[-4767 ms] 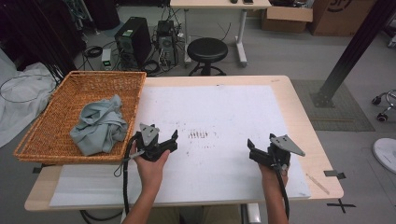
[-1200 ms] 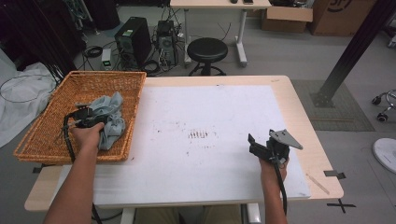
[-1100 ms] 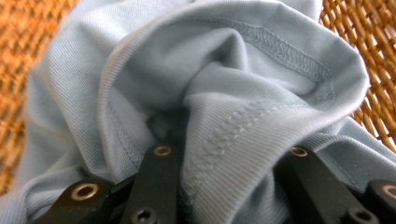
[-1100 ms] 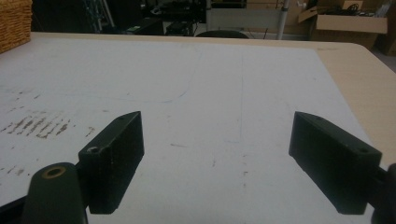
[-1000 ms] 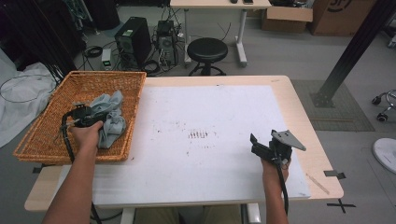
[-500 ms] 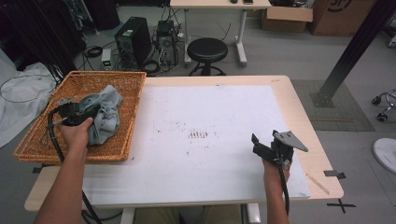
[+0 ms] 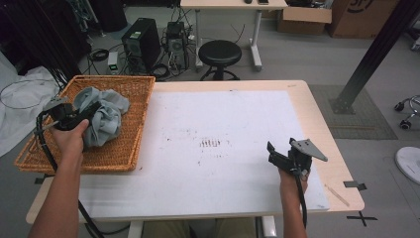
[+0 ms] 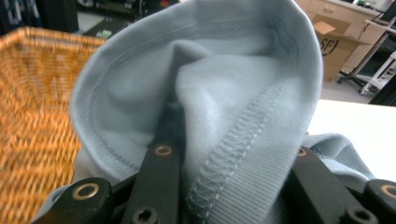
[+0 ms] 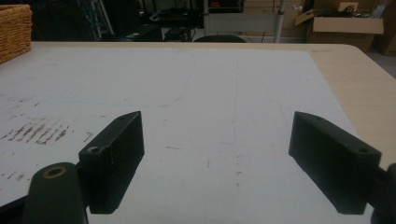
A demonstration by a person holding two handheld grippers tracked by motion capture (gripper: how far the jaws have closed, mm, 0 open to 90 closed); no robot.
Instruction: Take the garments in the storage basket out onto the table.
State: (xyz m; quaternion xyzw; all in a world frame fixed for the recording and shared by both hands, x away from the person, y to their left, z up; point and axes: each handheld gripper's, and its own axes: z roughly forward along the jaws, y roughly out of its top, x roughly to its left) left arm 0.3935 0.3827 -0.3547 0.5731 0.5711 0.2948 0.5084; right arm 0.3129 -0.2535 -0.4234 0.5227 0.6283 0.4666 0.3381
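Note:
A grey-blue cloth (image 7: 103, 115) is bunched over the wicker basket (image 7: 124, 144) at the table's left. My left gripper (image 7: 74, 118) is shut on a thick fold of that cloth (image 8: 224, 121), which bulges up between the two black jaws and hides their tips. The cloth is lifted partly off the basket floor. Near the table's front right, my right gripper (image 7: 282, 154) rests low over the white sheet (image 7: 223, 124). In the right gripper view the right gripper (image 9: 217, 154) stands open, with only bare sheet (image 9: 205, 93) between its jaws.
The basket's rim (image 9: 14, 28) shows far left in the right gripper view. A dark smudge (image 7: 210, 144) marks the sheet's middle. Bare wood (image 7: 322, 114) runs along the table's right edge. A stool (image 7: 219, 52) and computer towers (image 7: 141, 39) stand beyond the far edge.
My left gripper has risen and drawn back toward the basket's left, pulling the cloth up with it. The right gripper has stayed where it was.

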